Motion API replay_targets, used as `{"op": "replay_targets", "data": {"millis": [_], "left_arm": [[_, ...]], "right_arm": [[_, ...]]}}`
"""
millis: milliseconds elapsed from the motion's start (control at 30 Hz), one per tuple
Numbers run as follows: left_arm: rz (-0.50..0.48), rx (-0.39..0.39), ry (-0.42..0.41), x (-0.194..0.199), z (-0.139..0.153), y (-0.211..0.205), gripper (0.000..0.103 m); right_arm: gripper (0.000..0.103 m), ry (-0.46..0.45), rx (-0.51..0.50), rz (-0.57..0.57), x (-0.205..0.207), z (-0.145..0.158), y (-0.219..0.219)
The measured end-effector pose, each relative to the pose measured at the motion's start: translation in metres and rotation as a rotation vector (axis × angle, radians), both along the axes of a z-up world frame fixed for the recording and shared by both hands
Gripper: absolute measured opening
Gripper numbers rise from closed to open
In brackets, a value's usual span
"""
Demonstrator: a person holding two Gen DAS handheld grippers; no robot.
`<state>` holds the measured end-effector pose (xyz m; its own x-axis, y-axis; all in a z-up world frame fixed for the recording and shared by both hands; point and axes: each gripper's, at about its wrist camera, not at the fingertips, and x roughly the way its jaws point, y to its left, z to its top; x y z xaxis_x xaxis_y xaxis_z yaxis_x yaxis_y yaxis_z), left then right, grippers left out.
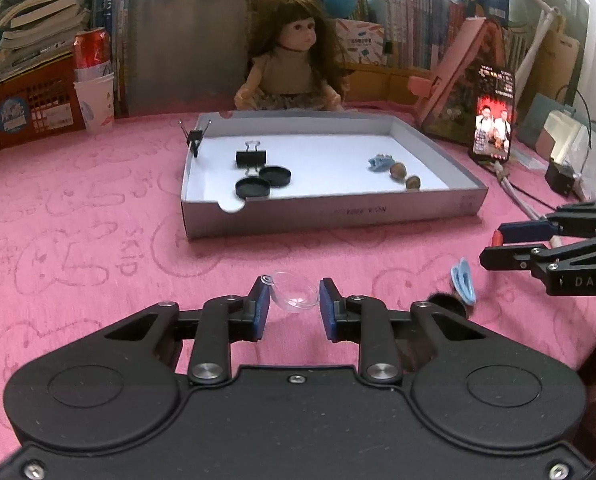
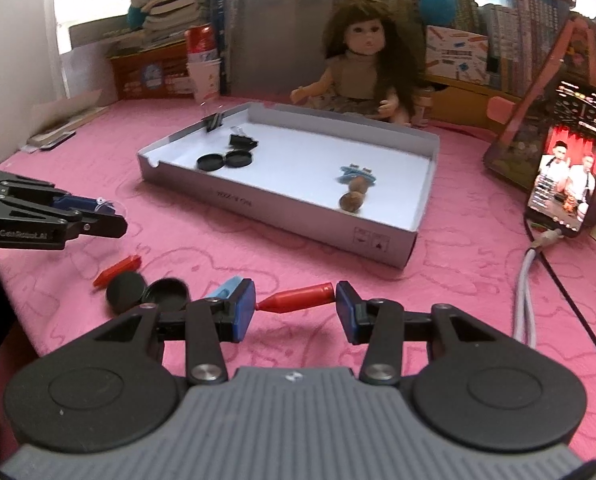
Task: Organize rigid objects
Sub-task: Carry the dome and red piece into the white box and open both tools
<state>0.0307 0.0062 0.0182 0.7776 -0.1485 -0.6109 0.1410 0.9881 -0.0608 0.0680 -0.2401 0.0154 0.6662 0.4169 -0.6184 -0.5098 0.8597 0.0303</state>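
The grey box [image 2: 282, 216] on the pink table [image 1: 78, 240] is taken as the landmark. Inside it are already seen two black caps [image 1: 262, 182], a black binder clip [image 1: 251, 157], a blue clip [image 1: 380, 161] and two brown nuts [image 1: 404, 175]; another binder clip [image 1: 195, 138] is clamped on its far left wall.

In front of the box, on its near side, a clear plastic dome [image 1: 294, 294] is pinched between the pads of the left tongs [image 1: 294, 312]. To the right of that, also short of the box, a red crayon-shaped piece [image 2: 298, 298] is bracketed lengthwise by the right tongs [image 2: 296, 312], its flat end touching the right pad and its tip at the left pad; whether it is truly clamped cannot be told.

Still left outside the box, on its near side, are a second red piece [image 2: 118, 270], two more black caps [image 2: 148, 292] and a light blue clip [image 1: 464, 280].

Risk is judged as follows: the dome is smooth and curved, so it could be squeezed out of the pads. The red piece is held end to end on a pointed tip, so it could pivot or be dropped during carriage. The two tongs are near each other, so a collision over the box is possible.
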Motion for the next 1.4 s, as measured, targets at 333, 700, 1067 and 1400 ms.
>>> {"op": "replay_targets", "data": {"millis": [333, 700, 1067, 1400], "left_arm": [[0.020, -0.034, -0.035, 0.041, 0.024, 0.006, 0.025], [0.089, -0.046, -0.067, 0.129, 0.050, 0.013, 0.025], [0.144, -0.047, 0.045, 0.221, 0.033, 0.014, 0.025], [0.165, 0.012, 0.097, 0.253, 0.009, 0.006, 0.025]], "right_arm": [[0.049, 0.022, 0.048, -0.159, 0.035, 0.013, -0.002], [0.049, 0.114, 0.162, -0.318, 0.111, 0.027, 0.000], [0.049, 0.262, 0.206, -0.408, 0.185, 0.018, 0.016], [0.049, 0.289, 0.151, -0.438, 0.217, 0.007, 0.032]]}}
